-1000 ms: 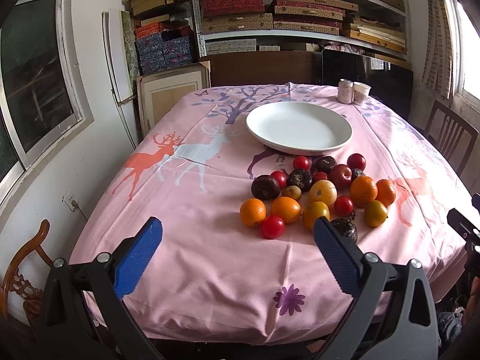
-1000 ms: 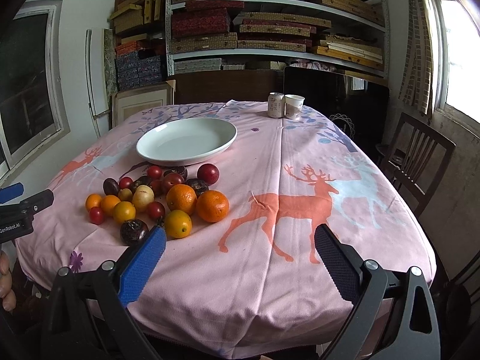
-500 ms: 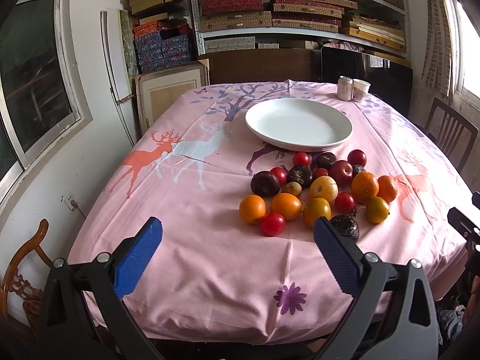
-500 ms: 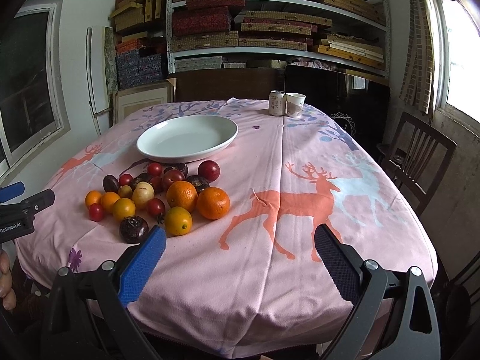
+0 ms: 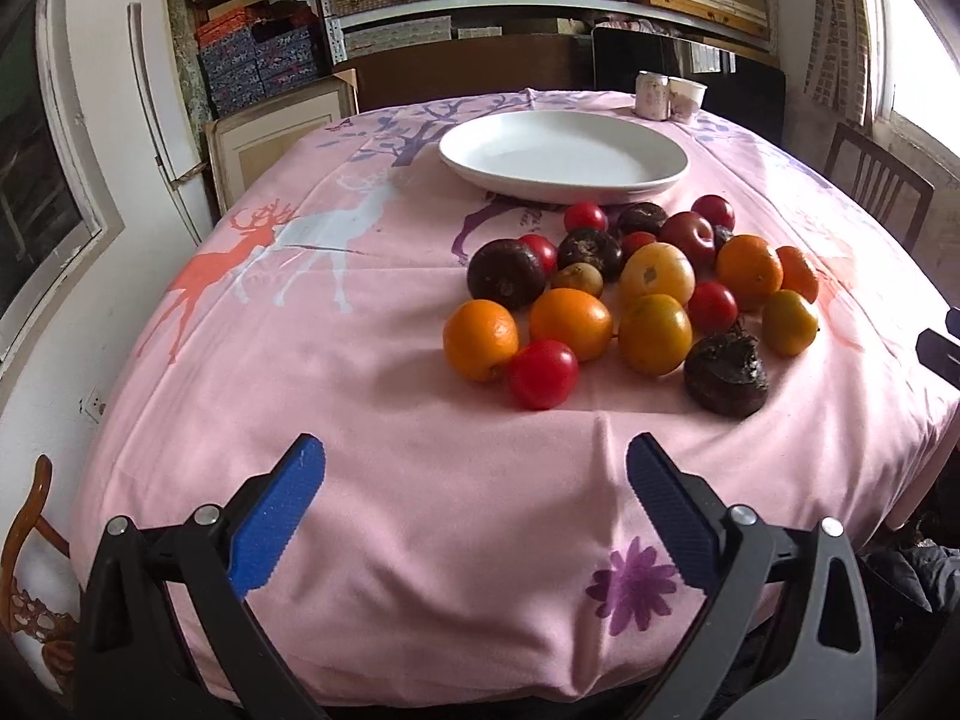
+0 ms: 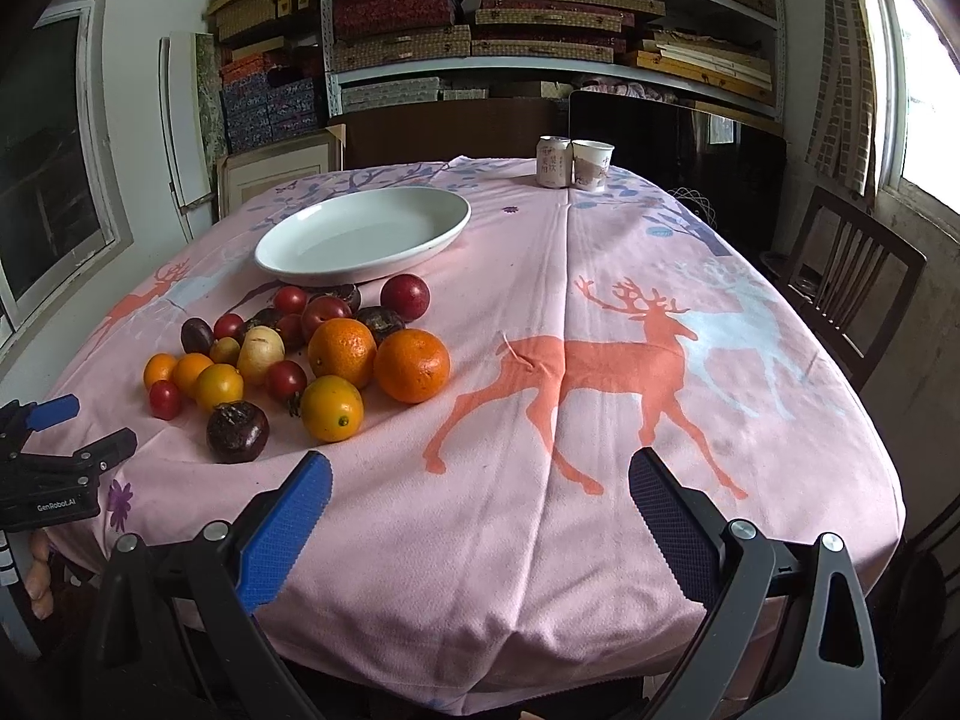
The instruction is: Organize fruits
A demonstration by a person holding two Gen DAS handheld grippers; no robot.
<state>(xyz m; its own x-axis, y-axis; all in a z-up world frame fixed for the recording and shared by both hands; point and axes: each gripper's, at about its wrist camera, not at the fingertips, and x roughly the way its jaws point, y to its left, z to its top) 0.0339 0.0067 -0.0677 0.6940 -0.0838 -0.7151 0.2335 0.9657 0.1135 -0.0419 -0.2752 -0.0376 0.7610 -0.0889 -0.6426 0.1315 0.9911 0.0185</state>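
Observation:
A pile of fruits (image 5: 630, 288) lies on the pink deer tablecloth: oranges, red tomatoes and dark purple fruits; it also shows in the right wrist view (image 6: 300, 354). An empty white plate (image 5: 564, 156) sits just behind the pile, seen too in the right wrist view (image 6: 363, 234). My left gripper (image 5: 474, 480) is open and empty, low over the cloth just in front of a red tomato (image 5: 543, 373). My right gripper (image 6: 480, 492) is open and empty near the table's front edge, right of the pile. The left gripper also shows in the right wrist view (image 6: 54, 444).
A can (image 6: 553, 162) and a paper cup (image 6: 593, 164) stand at the table's far edge. A wooden chair (image 6: 852, 282) stands at the right side. Shelves with boxes (image 6: 540, 18) fill the back wall. A window (image 5: 36, 180) is on the left.
My left gripper has moved forward and lower toward the fruit pile, which now looks much closer. My right gripper has moved slightly forward. Both stay open.

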